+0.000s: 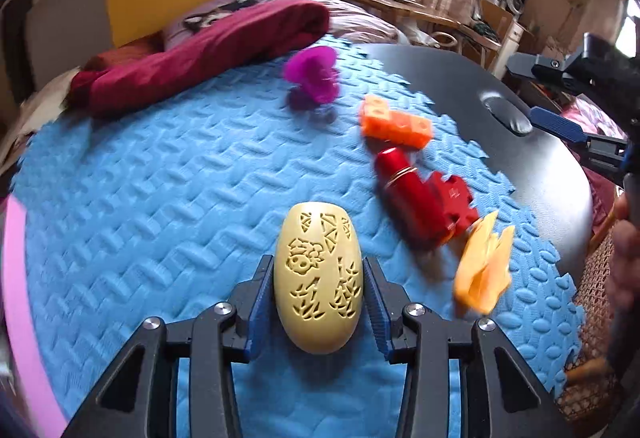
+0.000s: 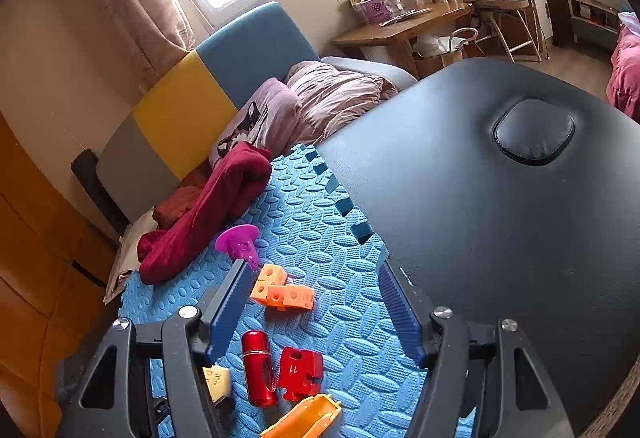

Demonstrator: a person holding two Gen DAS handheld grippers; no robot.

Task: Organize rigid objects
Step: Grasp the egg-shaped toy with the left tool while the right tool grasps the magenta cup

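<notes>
We are closing the left tool [image 1: 318, 302] around a carved yellow egg [image 1: 318, 278] on the blue foam mat [image 1: 160, 197].

Its pads are sitting just beside the egg's sides; we cannot tell whether they are pressing. We are holding the right tool [image 2: 316, 302] spread and empty above the orange cube block [image 2: 282, 292], red cylinder [image 2: 258, 370] and red puzzle piece [image 2: 300, 372], near the mat's edge by the black counter [image 2: 500, 217].
</notes>
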